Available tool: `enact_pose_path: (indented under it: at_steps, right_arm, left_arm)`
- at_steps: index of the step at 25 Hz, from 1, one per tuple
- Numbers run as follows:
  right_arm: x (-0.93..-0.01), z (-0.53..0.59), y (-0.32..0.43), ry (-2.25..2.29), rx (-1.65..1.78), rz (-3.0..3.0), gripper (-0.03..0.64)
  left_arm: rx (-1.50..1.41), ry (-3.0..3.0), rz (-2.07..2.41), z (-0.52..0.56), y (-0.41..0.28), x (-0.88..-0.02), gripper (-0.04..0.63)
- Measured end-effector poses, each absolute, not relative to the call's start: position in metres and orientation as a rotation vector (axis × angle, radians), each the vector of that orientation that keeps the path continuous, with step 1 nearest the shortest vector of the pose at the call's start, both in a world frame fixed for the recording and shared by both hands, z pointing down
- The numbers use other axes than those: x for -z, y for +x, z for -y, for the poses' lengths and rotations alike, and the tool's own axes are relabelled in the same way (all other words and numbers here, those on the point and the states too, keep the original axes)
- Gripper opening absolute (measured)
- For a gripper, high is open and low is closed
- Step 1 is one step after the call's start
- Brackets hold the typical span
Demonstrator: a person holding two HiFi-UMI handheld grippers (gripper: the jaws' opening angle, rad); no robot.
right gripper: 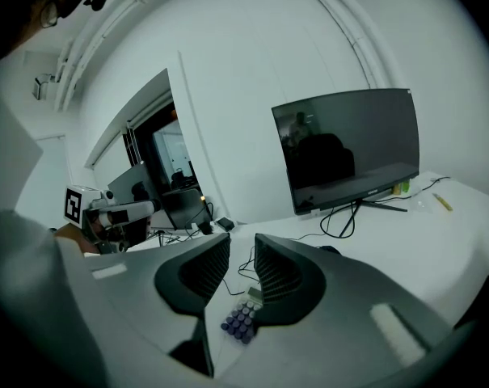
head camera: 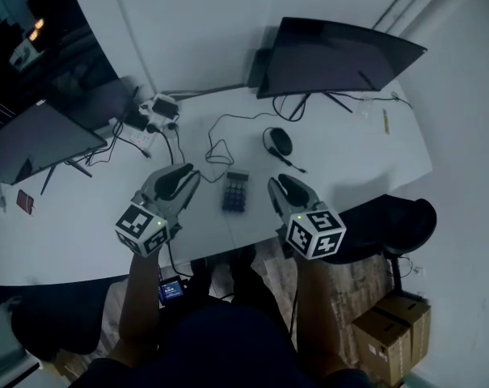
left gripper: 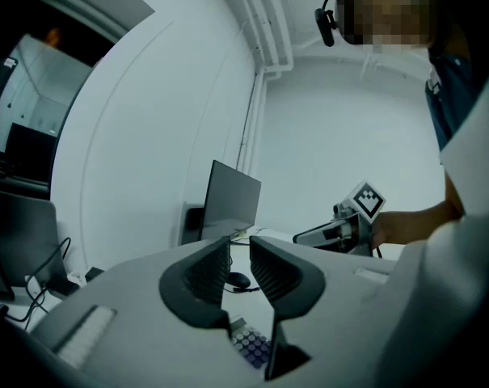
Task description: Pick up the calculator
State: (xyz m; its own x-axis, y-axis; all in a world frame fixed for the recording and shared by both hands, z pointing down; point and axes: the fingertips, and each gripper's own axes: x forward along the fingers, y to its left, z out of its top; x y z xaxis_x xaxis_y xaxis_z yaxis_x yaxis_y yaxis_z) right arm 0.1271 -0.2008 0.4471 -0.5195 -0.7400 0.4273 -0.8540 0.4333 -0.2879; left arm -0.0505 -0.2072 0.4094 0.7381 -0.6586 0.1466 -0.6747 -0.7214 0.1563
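From the head view I see the calculator [head camera: 236,191] flat on the table [head camera: 365,160] between my left gripper [head camera: 179,180] and right gripper [head camera: 286,191]. It looks light, stiff and slick, best pinched across its long edges, with the mouse [head camera: 278,141] and a loose cable [head camera: 220,148] just behind. In the left gripper view the jaws stand slightly apart on nothing, the calculator [left gripper: 250,346] below them. The right gripper view shows likewise narrowly spread, empty jaws above the calculator [right gripper: 240,319], and the monitor [right gripper: 349,148] well beyond.

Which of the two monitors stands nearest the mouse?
The monitor at the head view's upper right, just behind the mouse; the other monitor stands at the left edge, well away.
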Motion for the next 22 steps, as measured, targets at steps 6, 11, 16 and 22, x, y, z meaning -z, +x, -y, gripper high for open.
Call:
enact_pose_path:
  at_steps: [6, 11, 16, 22]
  right_arm:
    - [-0.493, 0.212, 0.127, 1.324, -0.823, 2.431, 0.098]
    - [-0.531, 0.216, 0.122, 1.272, -0.916, 2.409, 0.1]
    - [-0.564, 0.218, 0.118, 1.238, -0.999, 2.387, 0.1]
    - [-0.605, 0.219, 0.111, 1.2, -1.112, 2.348, 0.1]
  left_arm:
    - [-0.177, 2.653, 1.065, 0.219, -0.041, -0.454, 0.075]
    - [-0.217, 2.588, 1.057, 0.225, -0.036, -0.489, 0.075]
    - [-0.272, 2.537, 1.039, 0.228, -0.031, -0.527, 0.077]
    - [-0.304, 2.467, 1.012, 0.232, -0.024, -0.568, 0.08]
